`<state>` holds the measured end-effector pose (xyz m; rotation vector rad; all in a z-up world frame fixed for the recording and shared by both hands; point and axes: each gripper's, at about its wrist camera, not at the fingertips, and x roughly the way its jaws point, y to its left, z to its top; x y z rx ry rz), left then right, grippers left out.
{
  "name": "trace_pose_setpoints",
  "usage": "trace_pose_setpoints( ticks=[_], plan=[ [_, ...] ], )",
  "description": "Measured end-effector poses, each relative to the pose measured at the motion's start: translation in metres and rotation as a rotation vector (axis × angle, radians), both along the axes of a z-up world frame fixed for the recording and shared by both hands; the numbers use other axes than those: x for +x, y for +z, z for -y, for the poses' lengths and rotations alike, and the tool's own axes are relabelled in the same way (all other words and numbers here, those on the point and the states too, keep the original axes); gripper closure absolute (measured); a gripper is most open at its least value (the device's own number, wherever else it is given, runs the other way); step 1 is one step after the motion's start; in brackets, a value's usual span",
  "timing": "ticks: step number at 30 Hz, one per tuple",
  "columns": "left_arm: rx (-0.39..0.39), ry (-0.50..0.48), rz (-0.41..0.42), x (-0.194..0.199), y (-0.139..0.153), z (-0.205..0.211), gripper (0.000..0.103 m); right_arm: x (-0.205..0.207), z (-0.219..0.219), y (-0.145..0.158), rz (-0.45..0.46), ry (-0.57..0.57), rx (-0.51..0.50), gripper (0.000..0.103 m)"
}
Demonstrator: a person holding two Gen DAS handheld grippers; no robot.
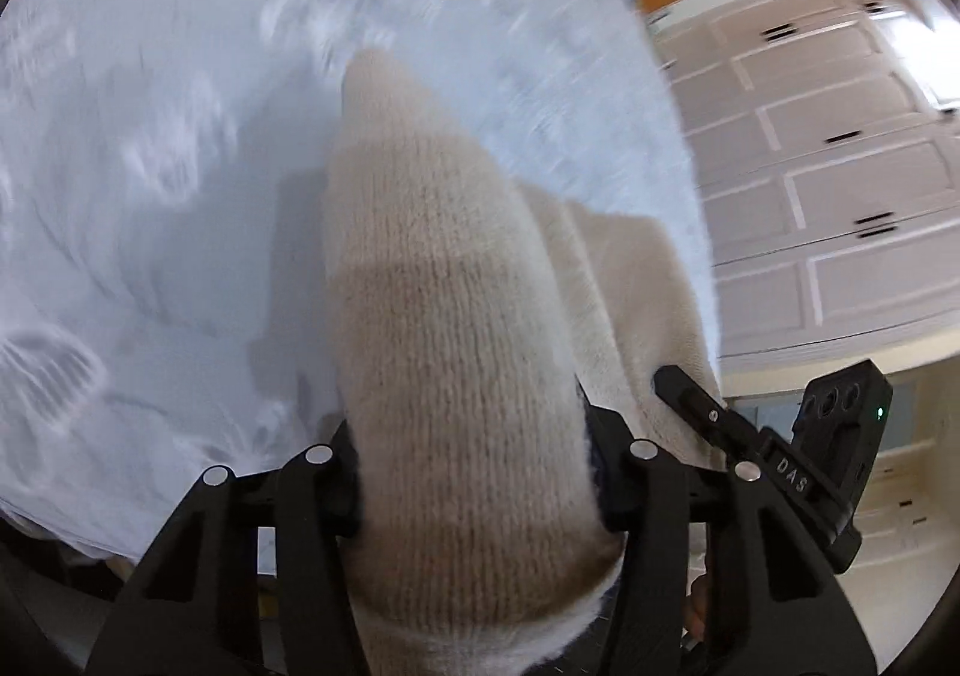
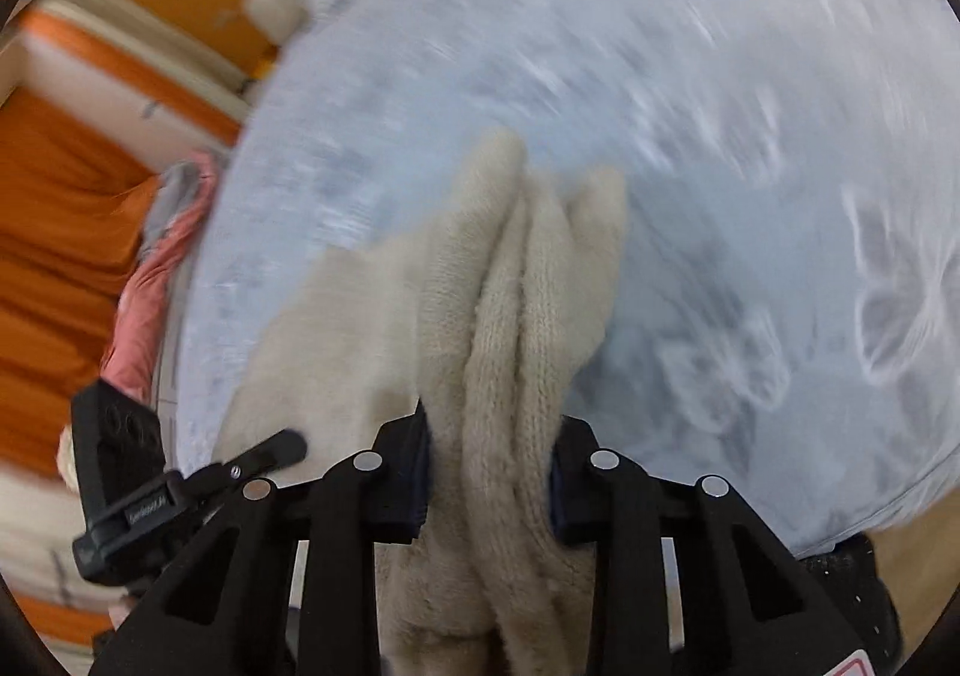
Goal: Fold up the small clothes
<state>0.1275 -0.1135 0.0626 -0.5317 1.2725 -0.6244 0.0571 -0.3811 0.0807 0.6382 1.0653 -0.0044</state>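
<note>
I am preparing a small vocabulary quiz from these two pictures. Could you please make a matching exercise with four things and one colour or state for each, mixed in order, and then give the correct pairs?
Things:
1. knitted garment
2. bedspread
3. curtain
4. right hand-held gripper

Colours or states:
A. orange
B. closed on bunched cream fabric
C. pale blue with a white pattern
D. cream, held between the pads of the left hand-held gripper

Pairs: 1-D, 2-C, 3-A, 4-B
</note>
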Motion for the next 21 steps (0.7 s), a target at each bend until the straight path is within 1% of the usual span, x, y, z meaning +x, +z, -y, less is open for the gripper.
trace_pose_setpoints(
  ticks=[1,2,3,4,6,7,8,9,10,11,12,13,14,15,16,18,19,21],
  plan=[
    [-0.008,-0.001,0.017,0.000,0.011,-0.006,0.054,0.000,-0.011,0.020,0.042,0.012,-0.019,0.074],
    [-0.021,-0.005,0.058,0.000,0.032,-0.018,0.054,0.000,-0.019,0.036,0.079,0.017,-0.019,0.074],
    [-0.021,-0.010,0.088,-0.001,0.044,-0.024,0.054,0.000,-0.025,0.050,0.117,0.020,-0.011,0.074],
    [-0.013,-0.018,0.134,-0.002,0.062,-0.037,0.053,0.000,-0.031,0.063,0.154,0.021,-0.003,0.074],
    [0.019,-0.023,0.180,-0.001,0.079,-0.053,0.051,0.000,-0.038,0.076,0.199,0.028,0.030,0.074],
    [0.051,-0.018,0.197,0.000,0.081,-0.062,0.045,0.002,-0.045,0.076,0.206,0.032,0.053,0.073],
    [0.071,-0.010,0.202,0.003,0.077,-0.067,0.037,0.005,-0.046,0.070,0.200,0.027,0.061,0.072],
    [0.099,0.003,0.202,0.009,0.067,-0.073,0.031,0.010,-0.051,0.057,0.183,0.019,0.064,0.069],
    [0.134,0.009,0.197,0.015,0.053,-0.080,0.020,0.014,-0.053,0.040,0.161,0.016,0.062,0.063],
    [0.215,0.020,0.185,0.019,0.030,-0.085,0.020,0.018,-0.054,0.018,0.118,-0.002,0.024,0.063],
    [0.313,0.033,0.166,0.019,0.008,-0.091,0.022,0.023,-0.057,0.001,0.062,-0.017,-0.038,0.062],
    [0.365,0.040,0.150,0.016,-0.004,-0.098,0.028,0.028,-0.063,-0.024,-0.052,-0.024,-0.167,0.068],
    [0.396,0.041,0.130,0.010,-0.015,-0.105,0.030,0.027,-0.069,-0.031,-0.107,-0.025,-0.228,0.073],
    [0.383,0.045,0.131,0.001,-0.017,-0.114,0.030,0.022,-0.073,-0.032,-0.111,-0.021,-0.233,0.079],
    [0.370,0.057,0.146,-0.007,-0.013,-0.120,0.029,0.012,-0.080,-0.024,-0.057,-0.005,-0.193,0.078],
    [0.374,0.063,0.197,-0.021,-0.002,-0.121,0.028,0.003,-0.096,-0.005,-0.007,0.034,-0.208,0.079],
    [0.396,0.057,0.231,-0.028,0.004,-0.116,0.027,0.001,-0.106,0.002,0.016,0.068,-0.211,0.079],
    [0.433,0.040,0.275,-0.028,0.007,-0.103,0.025,0.004,-0.122,0.011,0.041,0.120,-0.204,0.079]
  ],
)
